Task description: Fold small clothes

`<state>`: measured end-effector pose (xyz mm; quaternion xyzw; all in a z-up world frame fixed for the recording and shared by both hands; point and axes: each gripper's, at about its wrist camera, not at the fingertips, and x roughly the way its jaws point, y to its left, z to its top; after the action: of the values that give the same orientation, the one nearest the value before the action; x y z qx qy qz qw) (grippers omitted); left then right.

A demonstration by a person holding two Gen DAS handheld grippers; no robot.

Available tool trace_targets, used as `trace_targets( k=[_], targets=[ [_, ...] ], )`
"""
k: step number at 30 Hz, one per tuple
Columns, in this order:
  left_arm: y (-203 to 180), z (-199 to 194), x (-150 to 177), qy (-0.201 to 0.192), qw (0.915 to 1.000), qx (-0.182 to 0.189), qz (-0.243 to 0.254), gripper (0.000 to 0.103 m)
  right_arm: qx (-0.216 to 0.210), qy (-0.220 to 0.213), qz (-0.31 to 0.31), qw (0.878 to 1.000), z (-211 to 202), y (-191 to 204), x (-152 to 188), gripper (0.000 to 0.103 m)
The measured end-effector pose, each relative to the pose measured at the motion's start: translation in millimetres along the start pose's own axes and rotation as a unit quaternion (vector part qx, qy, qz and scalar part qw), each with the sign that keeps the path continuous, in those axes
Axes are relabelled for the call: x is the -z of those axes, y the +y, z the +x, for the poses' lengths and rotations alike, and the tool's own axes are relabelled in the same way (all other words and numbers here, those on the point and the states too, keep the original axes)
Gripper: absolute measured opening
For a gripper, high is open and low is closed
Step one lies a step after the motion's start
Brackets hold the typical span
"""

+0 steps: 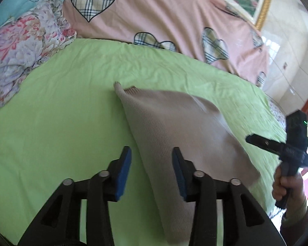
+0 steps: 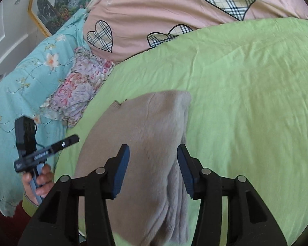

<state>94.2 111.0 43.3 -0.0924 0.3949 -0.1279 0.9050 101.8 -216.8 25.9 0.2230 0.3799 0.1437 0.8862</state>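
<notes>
**Both grippers clear of the folded knit**

Already doubled over, the beige ribbed knit garment (image 1: 174, 127) lay on the green bedsheet (image 1: 61, 133), one layer over another, a narrow cuff-like end (image 1: 118, 86) pointing toward the pink heart-print quilt (image 1: 154, 16). You had your left gripper (image 1: 152, 172) poised above its near edge, jaws parted and nothing between the blue pads. Your right gripper (image 2: 154, 170) hovered over the other side of the same garment, likewise parted and empty, so neither tool held cloth.

Your right hand (image 1: 285, 186) showed at the edge of the left view, off the garment. A floral pillow (image 1: 24, 47) and a turquoise flowered cover (image 2: 20, 78) sat well apart from the work.

From here the risk was in the fold itself. The top layer looked loosely draped and ridged along one side, so a pad brushing it on approach could drag it out of line. Pinching only the upper layer would, I judge, peel the fold open instead of carrying both layers. Soft bedding beneath could also let the sheet bunch up into the grip.
</notes>
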Motion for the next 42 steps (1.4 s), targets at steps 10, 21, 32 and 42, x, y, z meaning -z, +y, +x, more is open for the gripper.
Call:
trace_targets(
  k=[10, 21, 32, 42],
  targets=[
    [-33, -20, 103, 0.040, 0.9982, -0.009, 0.044, 0.057, -0.008, 0.014, 0.014, 1.000, -19, 2, 60, 0.050],
    [-23, 9, 100, 0.034, 0.9983, -0.031, -0.035, 0.016, -0.008, 0.035, 0.014, 0.999, 9, 10, 66, 0.007],
    [-54, 11, 119, 0.041, 0.9928, -0.112, 0.008, 0.009, 0.090, 0.031, -0.065, 0.993, 2, 6, 63, 0.006],
    [-57, 20, 122, 0.053, 0.9914, -0.117, 0.022, 0.010, 0.140, 0.045, -0.062, 0.987, 17, -11, 73, 0.007]
  ],
)
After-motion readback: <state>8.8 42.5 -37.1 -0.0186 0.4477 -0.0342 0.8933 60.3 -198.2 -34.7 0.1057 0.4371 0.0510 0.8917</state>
